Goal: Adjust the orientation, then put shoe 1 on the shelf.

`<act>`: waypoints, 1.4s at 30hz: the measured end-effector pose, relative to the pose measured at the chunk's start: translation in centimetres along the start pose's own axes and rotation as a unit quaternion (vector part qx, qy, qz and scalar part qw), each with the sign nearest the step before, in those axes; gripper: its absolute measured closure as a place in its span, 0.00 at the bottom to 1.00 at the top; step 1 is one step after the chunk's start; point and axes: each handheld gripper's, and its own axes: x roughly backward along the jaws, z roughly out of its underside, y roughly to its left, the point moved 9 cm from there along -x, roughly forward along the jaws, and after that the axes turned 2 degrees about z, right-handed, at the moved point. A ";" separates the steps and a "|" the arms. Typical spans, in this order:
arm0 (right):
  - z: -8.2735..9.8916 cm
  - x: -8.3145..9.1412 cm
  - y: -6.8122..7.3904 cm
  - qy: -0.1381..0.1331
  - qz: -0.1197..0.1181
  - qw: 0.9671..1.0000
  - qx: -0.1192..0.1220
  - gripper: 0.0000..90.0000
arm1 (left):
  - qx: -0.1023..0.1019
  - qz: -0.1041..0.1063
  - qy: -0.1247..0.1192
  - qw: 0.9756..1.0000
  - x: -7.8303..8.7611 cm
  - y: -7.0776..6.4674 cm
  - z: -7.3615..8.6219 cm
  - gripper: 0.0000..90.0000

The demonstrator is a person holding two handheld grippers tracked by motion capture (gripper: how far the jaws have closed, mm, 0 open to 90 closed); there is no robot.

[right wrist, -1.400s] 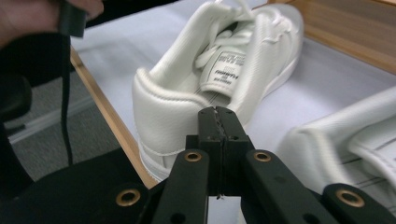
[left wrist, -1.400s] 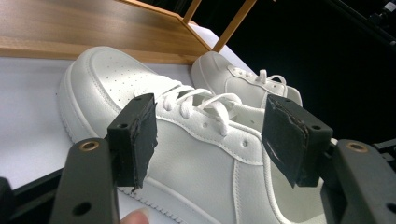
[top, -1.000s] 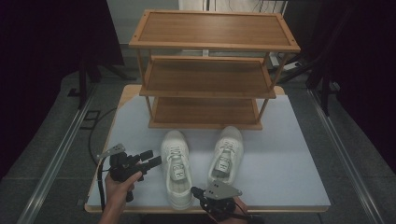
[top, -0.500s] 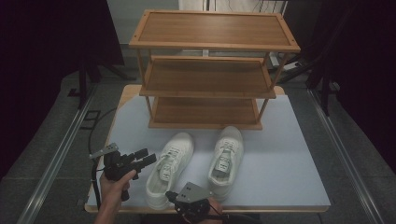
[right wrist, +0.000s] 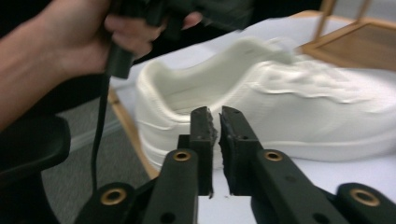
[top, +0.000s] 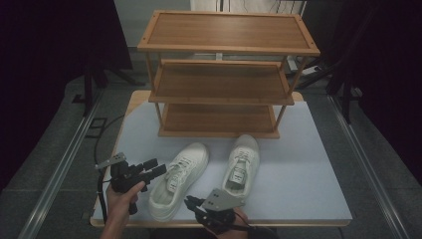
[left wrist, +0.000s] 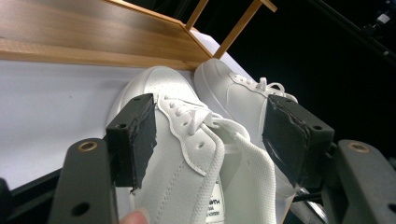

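Observation:
Two white sneakers lie on the white table (top: 308, 164). The left sneaker (top: 177, 180) sits askew, toe toward the far right. The right sneaker (top: 242, 163) points straight at the shelf. My left gripper (top: 155, 167) is open just left of the left sneaker's laces. In the left gripper view the gripper (left wrist: 210, 140) has a jaw on either side of that sneaker's (left wrist: 187, 154) tongue, with the other sneaker (left wrist: 233, 91) beyond. My right gripper (top: 190, 202) is low at the front edge. There its jaws (right wrist: 215, 122) are shut with nothing between them, just short of the left sneaker's heel (right wrist: 187, 93).
A three-tier wooden shoe rack (top: 224, 74) stands at the back of the table, its shelves bare. The table's front edge (top: 278, 220) runs right beside the right gripper. A hand (right wrist: 70, 42) holding the left gripper and its cable sits above the heel in the right gripper view.
The left sneaker has turned, heel swinging left and toe toward the right. My right gripper has slid left from behind the right sneaker to the left sneaker's heel. The left gripper barely moved.

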 end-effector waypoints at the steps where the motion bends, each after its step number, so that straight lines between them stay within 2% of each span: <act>1: -0.1 0.7 -0.5 -0.009 0.003 1.000 -0.004 0.84 | 0.000 0.000 0.001 1.000 -0.1 0.0 0.1 0.38; 3: -0.3 1.9 -1.5 -0.021 0.013 1.000 -0.013 0.75 | -0.001 0.000 0.003 1.000 -0.2 0.0 0.1 0.38; 4: -0.3 1.9 -1.5 -0.021 0.013 1.000 -0.013 0.75 | -0.001 -0.001 0.004 1.000 -0.2 -0.1 0.2 0.38; 6: -0.6 3.6 -2.8 -0.038 0.032 0.999 -0.017 0.66 | -0.007 -0.005 0.008 1.000 -0.3 -0.1 0.3 0.37; 10: -0.6 5.3 -4.0 -0.052 0.042 0.997 -0.037 0.61 | -0.022 -0.011 0.015 1.000 -0.4 -0.4 0.5 0.35; 13: -0.4 5.9 -4.6 -0.054 0.050 0.997 -0.038 0.60 | -0.033 -0.018 0.024 0.999 -0.6 -0.4 0.7 0.34; 23: 0.2 5.6 -5.0 -0.044 0.051 0.997 -0.047 0.57 | -0.048 -0.029 0.058 0.997 -1.7 0.2 1.9 0.34; 28: 0.3 5.5 -5.0 -0.041 0.052 0.997 -0.047 0.57 | -0.060 -0.040 0.073 0.995 -2.4 0.3 2.4 0.36; 30: 0.4 5.5 -5.1 -0.040 0.053 0.997 -0.050 0.57 | -0.065 -0.049 0.085 0.993 -2.9 0.6 2.8 0.37; 33: 0.5 5.5 -5.2 -0.039 0.053 0.996 -0.052 0.57 | -0.066 -0.061 0.091 0.992 -3.1 1.0 3.1 0.40; 34: 0.6 5.4 -5.2 -0.038 0.056 0.996 -0.052 0.57 | -0.069 -0.075 0.093 0.990 -3.2 1.3 3.2 0.42; 37: 0.6 5.4 -5.2 -0.039 0.056 0.996 -0.051 0.57 | -0.068 -0.084 0.089 0.990 -3.4 1.6 3.3 0.47; 38: 0.6 5.4 -5.2 -0.039 0.056 0.996 -0.051 0.57 | -0.071 -0.095 0.093 0.989 -3.6 1.9 3.5 0.49; 39: 0.6 5.4 -5.2 -0.038 0.057 0.996 -0.050 0.57 | -0.072 -0.098 0.093 0.988 -3.7 2.0 3.5 0.52; 41: 0.6 5.4 -5.2 -0.037 0.057 0.996 -0.050 0.57 | -0.064 -0.098 0.082 0.990 -3.5 2.2 3.4 0.58; 42: 0.7 5.4 -5.2 -0.036 0.056 0.997 -0.050 0.57 | -0.066 -0.099 0.082 0.989 -3.5 2.2 3.4 0.60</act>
